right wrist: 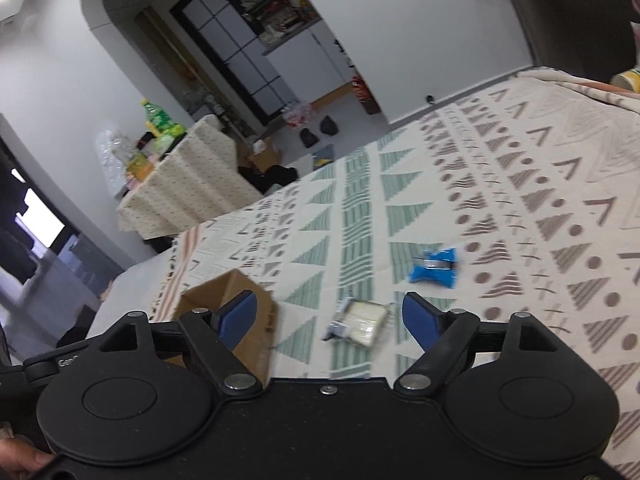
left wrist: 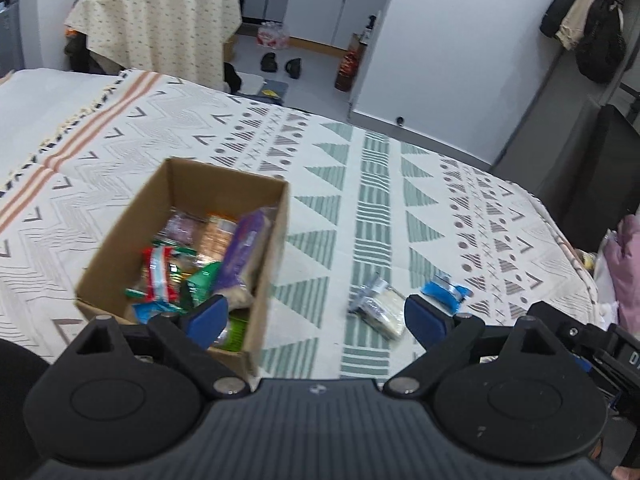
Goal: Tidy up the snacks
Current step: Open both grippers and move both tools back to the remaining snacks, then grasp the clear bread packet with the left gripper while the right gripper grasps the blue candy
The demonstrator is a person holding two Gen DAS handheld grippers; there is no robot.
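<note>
Both pairs of blue-padded fingers stand wide apart with nothing between them. On the left gripper [left wrist: 316,318], the left finger hangs over the near right corner of an open cardboard box [left wrist: 120,236], and the right finger sits just near of a blue snack packet [left wrist: 444,290]. The box rests on a bed under a patterned bedspread [left wrist: 360,184] with green triangles, grey zigzags and orange stripes. Inside the box lies a jumble of snacks: a purple packet [left wrist: 240,252] leaning along the right wall, a red-and-white wrapper [left wrist: 158,276] on the left, green packets [left wrist: 204,282] between them, and paler ones toward the far end.

Right of the box, on the bedspread, a clear packet of pale crackers [left wrist: 380,308] lies between the left gripper's fingers in that view, with the blue packet a little farther to the right, apart from it.

From the right gripper [right wrist: 330,322], the cracker packet [right wrist: 360,322] again lies between the spread fingers, the blue packet [right wrist: 434,266] farther off, and the box [right wrist: 248,320] at the left, partly behind the left finger.

Beyond the bed stands a small table [left wrist: 160,24] draped in a dotted cloth.
</note>
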